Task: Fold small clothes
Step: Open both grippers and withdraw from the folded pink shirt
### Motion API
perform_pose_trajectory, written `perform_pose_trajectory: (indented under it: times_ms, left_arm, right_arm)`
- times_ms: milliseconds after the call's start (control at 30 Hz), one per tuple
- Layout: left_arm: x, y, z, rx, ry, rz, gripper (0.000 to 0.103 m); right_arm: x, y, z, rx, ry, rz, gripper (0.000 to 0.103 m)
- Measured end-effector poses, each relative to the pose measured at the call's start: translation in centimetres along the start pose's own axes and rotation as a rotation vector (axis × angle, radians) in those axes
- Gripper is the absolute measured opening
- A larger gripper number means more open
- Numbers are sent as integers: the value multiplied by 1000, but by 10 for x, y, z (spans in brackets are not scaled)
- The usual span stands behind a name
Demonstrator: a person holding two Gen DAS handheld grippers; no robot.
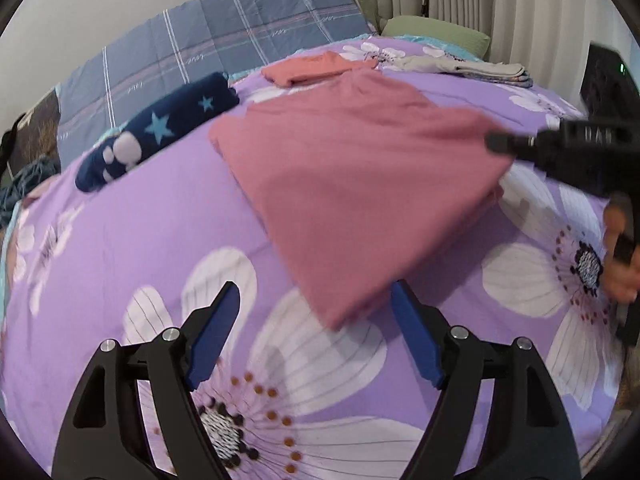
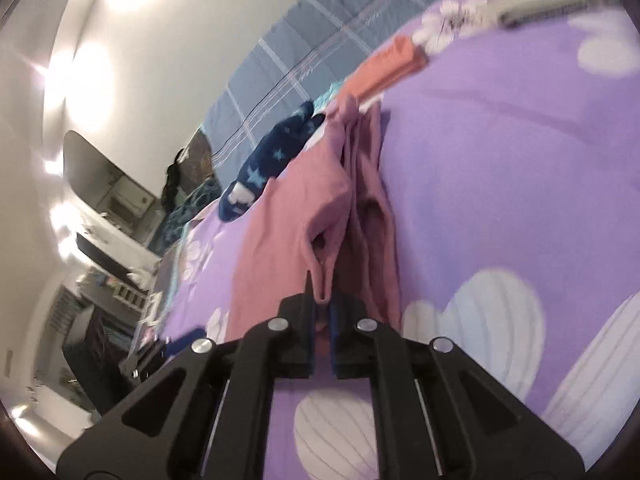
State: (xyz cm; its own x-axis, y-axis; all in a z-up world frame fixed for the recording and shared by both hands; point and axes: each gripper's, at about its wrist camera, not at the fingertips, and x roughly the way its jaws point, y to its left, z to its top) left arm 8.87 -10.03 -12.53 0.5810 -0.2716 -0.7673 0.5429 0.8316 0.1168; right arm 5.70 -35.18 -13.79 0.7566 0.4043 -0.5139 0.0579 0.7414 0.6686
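left gripper jaws released | right gripper jaws grasping pink garment, pinch seen only here

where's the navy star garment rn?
Left wrist view: navy star garment lies on the purple floral duvet, upper left, just left of the pink garment, near the blue plaid quilt.

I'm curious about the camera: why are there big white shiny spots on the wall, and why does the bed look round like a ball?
Right wrist view: lamp glare blows out patches of the wall, and the room at the left edge is smeared by motion. Left wrist view: the fisheye lens bulges the purple flowered bedcover into a dome, and the pink garment has a blurry near edge; corners are dark lens rim.
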Motion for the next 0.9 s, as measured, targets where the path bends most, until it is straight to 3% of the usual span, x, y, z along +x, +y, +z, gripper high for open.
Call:
perform_pose_trajectory:
  times_ms: [133,267,367,433,533,567,700,800,833,900]
  left_arm:
    - [10,1,-2,-30,11,-5,78]
    - [16,-6,4,-18,1,-19,78]
    - [23,-11,5,18,3,91,78]
    - [23,-2,4,-13,4,120,79]
    - [22,15,0,-91,11,105,80]
    - [22,17,-3,-99,18,109,80]
    - [22,23,-8,-129,23,76,79]
    - [25,23,-9,-136,32,55,78]
    - [26,22,-9,-135,34,54,78]
    - [29,21,-9,-135,40,50,78]
  right_arm:
    - [7,-6,-2,4,41,-46,5]
    - [6,-3,-5,2,47,-20,5]
    - [-2,6,-4,-25,18,10,5]
    - [1,7,-4,-55,31,-54,5]
    - [17,-12,-10,-33,101,-149,6]
    - [18,-17,-12,-25,113,-148,6]
    - [1,-3,0,-104,75,-147,28]
    - [-7,16,23,-184,24,-162,35]
    - [-5,23,34,-210,29,-168,42]
    - [11,33,59,-259,60,-160,43]
